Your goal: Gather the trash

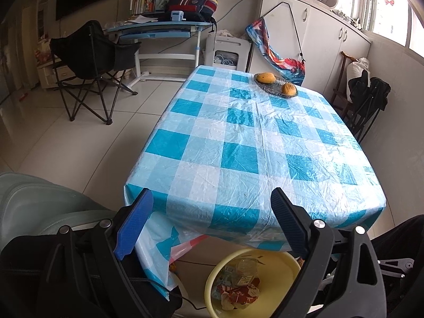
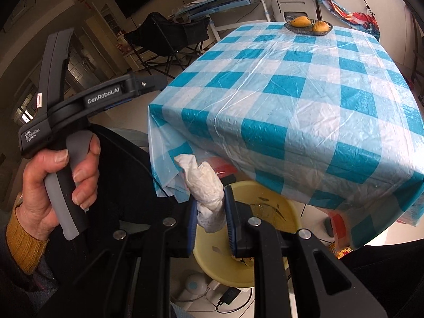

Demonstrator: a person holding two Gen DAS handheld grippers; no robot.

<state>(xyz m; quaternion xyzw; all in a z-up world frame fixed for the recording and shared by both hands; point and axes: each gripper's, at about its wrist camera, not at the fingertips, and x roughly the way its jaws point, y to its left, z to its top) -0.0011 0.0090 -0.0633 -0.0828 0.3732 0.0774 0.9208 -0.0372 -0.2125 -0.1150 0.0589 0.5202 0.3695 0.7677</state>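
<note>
My right gripper (image 2: 211,212) is shut on a crumpled white tissue (image 2: 205,185) and holds it above the near rim of a yellow basin (image 2: 288,206) on the floor by the table's front edge. In the left wrist view the basin (image 1: 278,258) holds a clear plastic cup (image 1: 245,271) and red and white wrappers (image 1: 238,292). My left gripper (image 1: 212,204) is open and empty, with its fingers spread over the table's front edge and above the basin. The left gripper's body (image 2: 87,100) shows in the right wrist view, held in a hand.
The table (image 1: 238,145) has a blue and white checked plastic cloth. A glass dish with two mangoes (image 1: 275,83) stands at its far end. A black folding chair (image 1: 90,61) and a desk (image 1: 159,29) stand behind on the left. Cabinets (image 1: 318,31) line the right wall.
</note>
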